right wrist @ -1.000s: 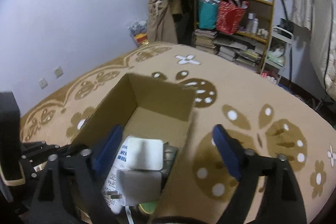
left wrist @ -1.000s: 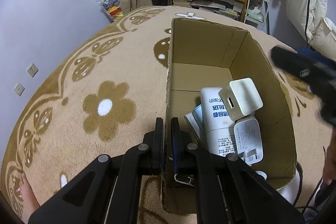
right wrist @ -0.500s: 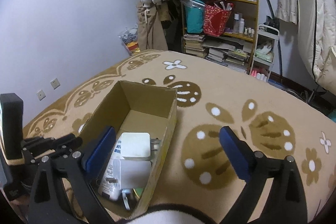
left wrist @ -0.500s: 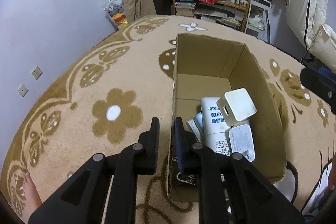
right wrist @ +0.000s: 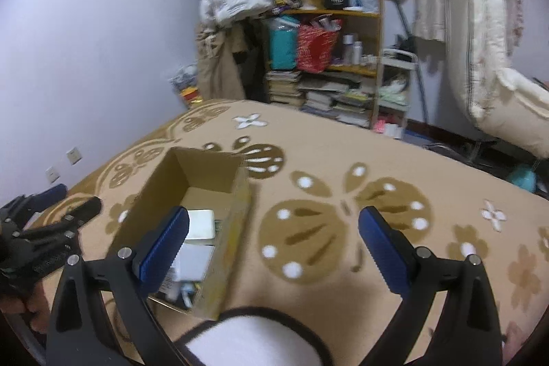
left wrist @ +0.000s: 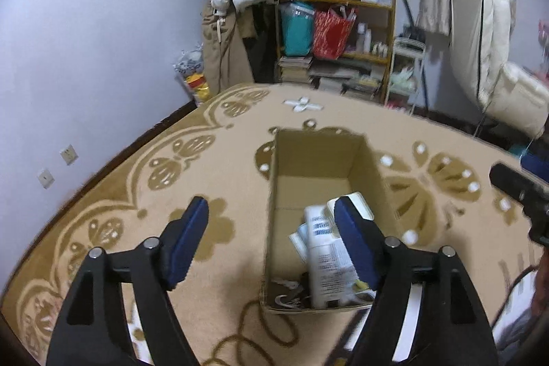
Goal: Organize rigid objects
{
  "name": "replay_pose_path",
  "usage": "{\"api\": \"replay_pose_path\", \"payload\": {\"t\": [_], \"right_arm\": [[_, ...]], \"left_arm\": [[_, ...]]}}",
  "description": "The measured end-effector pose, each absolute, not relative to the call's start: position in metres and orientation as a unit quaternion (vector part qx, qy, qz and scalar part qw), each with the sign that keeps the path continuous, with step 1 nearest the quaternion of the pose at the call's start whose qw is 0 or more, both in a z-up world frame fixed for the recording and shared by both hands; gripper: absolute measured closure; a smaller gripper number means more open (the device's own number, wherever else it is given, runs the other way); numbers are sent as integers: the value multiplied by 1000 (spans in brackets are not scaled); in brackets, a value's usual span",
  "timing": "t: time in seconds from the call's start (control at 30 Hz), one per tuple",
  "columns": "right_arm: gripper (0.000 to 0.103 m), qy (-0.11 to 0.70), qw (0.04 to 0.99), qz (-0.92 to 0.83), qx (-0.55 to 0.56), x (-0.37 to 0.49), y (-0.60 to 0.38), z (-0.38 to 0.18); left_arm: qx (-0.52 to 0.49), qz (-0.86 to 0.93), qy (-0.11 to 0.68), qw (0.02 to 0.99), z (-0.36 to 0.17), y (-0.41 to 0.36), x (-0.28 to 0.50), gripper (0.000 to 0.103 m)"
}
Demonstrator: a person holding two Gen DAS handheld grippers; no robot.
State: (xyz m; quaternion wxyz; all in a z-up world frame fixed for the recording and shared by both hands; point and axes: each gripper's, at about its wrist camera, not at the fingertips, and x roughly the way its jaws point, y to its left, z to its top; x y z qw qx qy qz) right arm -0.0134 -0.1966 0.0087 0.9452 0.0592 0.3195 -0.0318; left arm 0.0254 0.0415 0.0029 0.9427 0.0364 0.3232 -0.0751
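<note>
Where it pinched, left gripper (empty) opens.

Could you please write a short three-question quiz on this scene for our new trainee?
1. True or false: the cardboard box holds nothing.
2. What lies between the fingers of the right gripper? A) a white bottle B) nothing C) a red bag
3. Fill in: the box stands on a tan ____ with brown flower shapes.

Key
1. False: a white bottle, a white charger and other small items lie inside.
2. B: its jaws stand wide apart, with only the carpet and the box's edge behind them. The left gripper is opening, also with nothing between its fingers.
3. carpet
</note>
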Motion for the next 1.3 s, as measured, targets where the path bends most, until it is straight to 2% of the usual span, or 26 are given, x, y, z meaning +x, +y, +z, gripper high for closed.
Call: {"api": "replay_pose_path", "payload": {"t": [0.13,0.23,0.63,0.87,1.3], "right_arm": [[0,306,947,-49,85,-37,-216,19],[0,295,949,-62,90,-51,-225,28],[0,271,956,-87,72,-110,-230,50],[0,270,954,-102,79,-135,-242,44],[0,255,956,-102,98,-147,-259,41]], "left_arm": [[38,-84,282,955,23,35,5,8],[44,-80,261,961,38,30,-8,0],[39,-98,208,972,77,24,-63,0],[79,-116,213,967,72,2,-85,0],[89,-122,235,960,59,-7,-92,0]]}}
